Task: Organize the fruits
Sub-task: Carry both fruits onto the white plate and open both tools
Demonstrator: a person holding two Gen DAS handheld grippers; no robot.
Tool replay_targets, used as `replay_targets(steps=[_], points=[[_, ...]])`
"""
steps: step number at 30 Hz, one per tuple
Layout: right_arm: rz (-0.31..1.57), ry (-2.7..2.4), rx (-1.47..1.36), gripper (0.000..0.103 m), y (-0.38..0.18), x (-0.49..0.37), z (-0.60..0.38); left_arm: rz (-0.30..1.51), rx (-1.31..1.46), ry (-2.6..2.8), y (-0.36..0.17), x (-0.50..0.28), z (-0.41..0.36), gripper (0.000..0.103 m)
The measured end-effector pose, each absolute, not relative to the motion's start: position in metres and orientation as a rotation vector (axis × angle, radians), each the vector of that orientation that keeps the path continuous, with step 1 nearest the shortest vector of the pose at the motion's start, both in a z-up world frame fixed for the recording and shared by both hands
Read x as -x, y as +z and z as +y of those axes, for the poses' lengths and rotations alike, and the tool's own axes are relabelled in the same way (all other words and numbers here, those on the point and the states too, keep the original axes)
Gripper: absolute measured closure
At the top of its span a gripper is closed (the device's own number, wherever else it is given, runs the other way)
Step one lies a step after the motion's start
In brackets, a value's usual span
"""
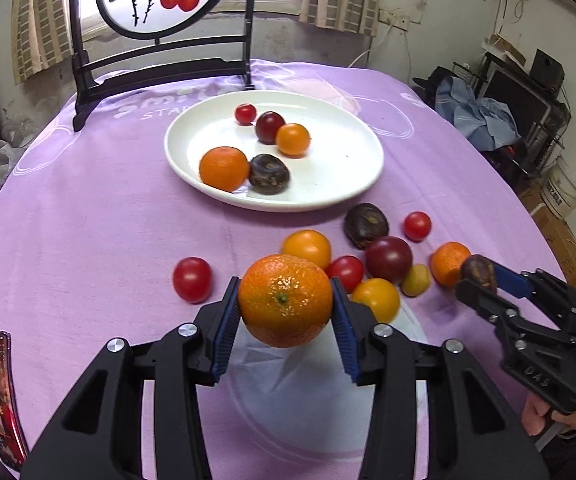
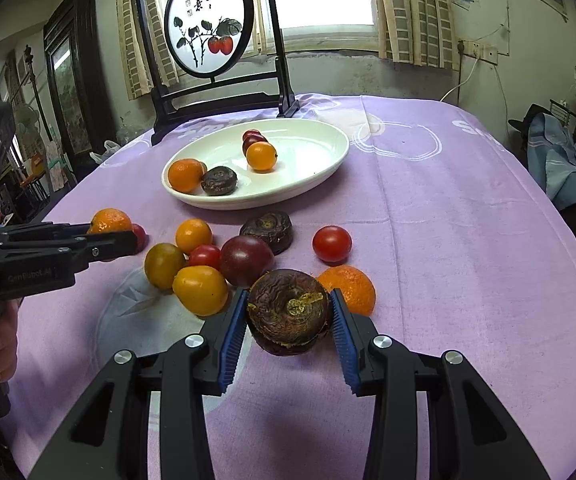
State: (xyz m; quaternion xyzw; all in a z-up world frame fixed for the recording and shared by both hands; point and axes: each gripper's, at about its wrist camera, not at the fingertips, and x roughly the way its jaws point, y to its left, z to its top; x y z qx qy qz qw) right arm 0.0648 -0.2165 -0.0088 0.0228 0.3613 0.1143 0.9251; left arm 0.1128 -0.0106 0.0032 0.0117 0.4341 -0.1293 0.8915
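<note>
My left gripper [image 1: 285,304] is shut on an orange tangerine [image 1: 285,300], held above the purple cloth. My right gripper [image 2: 290,314] is shut on a dark wrinkled chestnut-like fruit [image 2: 288,312]; the same gripper [image 1: 484,280] shows at the right of the left wrist view. A white plate [image 1: 340,184] farther back holds a tangerine [image 1: 224,168], a dark fruit [image 1: 269,174], an orange tomato [image 1: 293,140], a purple one [image 1: 270,126] and a small red one [image 1: 245,114]. Several loose tomatoes, a tangerine [image 2: 350,288] and another dark fruit [image 2: 267,229] lie between plate and grippers.
A black-framed round painted screen [image 2: 208,20] stands behind the plate [image 2: 320,176]. A phone [image 1: 0,392] lies on the cloth at the near left. A person's hand [image 2: 0,344] holds the left gripper's handle. Clutter and a blue cloth [image 1: 476,116] sit beyond the table's right edge.
</note>
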Motion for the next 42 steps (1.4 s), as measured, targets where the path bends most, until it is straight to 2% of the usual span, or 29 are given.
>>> replay_targets(steps=[7, 12, 20, 31, 33, 34, 35, 39, 42], points=[[0.702, 0.255, 0.052, 0.061, 0.026, -0.089, -0.2, 0.893, -0.034, -0.242, 0.012, -0.142, -0.003, 0.06], [0.691, 0.241, 0.05, 0.061, 0.04, -0.133, -0.188, 0.872, -0.002, -0.212, 0.029, -0.194, 0.0, 0.06], [0.791, 0.212, -0.008, 0.061, 0.013, -0.195, -0.174, 0.866, 0.021, -0.122, 0.028, -0.268, 0.002, 0.06], [0.825, 0.221, -0.002, 0.06, -0.01, -0.213, -0.166, 0.952, 0.026, -0.052, -0.02, -0.325, 0.003, 0.06], [0.817, 0.234, -0.01, 0.054, -0.01, -0.212, -0.166, 0.957, 0.027, -0.039, -0.024, -0.325, 0.004, 0.054], [0.809, 0.229, -0.005, 0.05, -0.009, -0.211, -0.166, 0.95, 0.029, -0.037, -0.023, -0.324, 0.004, 0.041], [0.805, 0.22, 0.006, 0.049, -0.009, -0.21, -0.166, 0.932, 0.032, -0.04, -0.02, -0.32, 0.003, 0.034], [0.816, 0.22, -0.003, 0.049, -0.008, -0.206, -0.168, 0.875, 0.024, -0.05, -0.006, -0.296, 0.002, 0.032], [0.805, 0.224, 0.001, 0.049, -0.003, -0.198, -0.17, 0.856, 0.022, -0.048, 0.001, -0.271, 0.005, 0.025]])
